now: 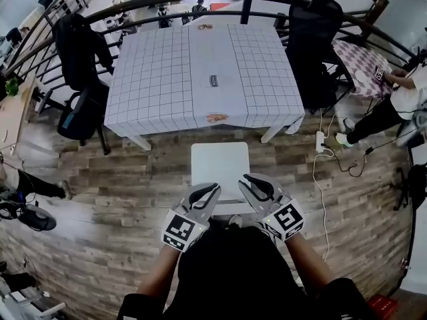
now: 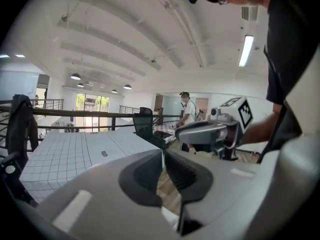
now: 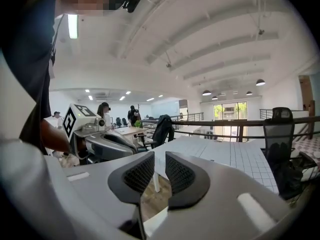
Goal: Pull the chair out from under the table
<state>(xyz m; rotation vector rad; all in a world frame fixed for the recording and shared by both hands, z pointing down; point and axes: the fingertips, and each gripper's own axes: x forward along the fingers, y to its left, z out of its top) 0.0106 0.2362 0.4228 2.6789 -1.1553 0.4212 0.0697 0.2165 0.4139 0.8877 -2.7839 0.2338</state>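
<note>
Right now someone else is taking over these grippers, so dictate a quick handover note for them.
Left gripper: jaws together, empty.
Right gripper: jaws slightly apart, nothing between them.
Neither touches the white chair.
The chair stands on the wooden floor, clear of the table and just in front of the person.
Done: the chair looks pulled out.
Left: probably nothing.

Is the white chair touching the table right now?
Apart. The head view shows a strip of floor between the chair and the table.
</note>
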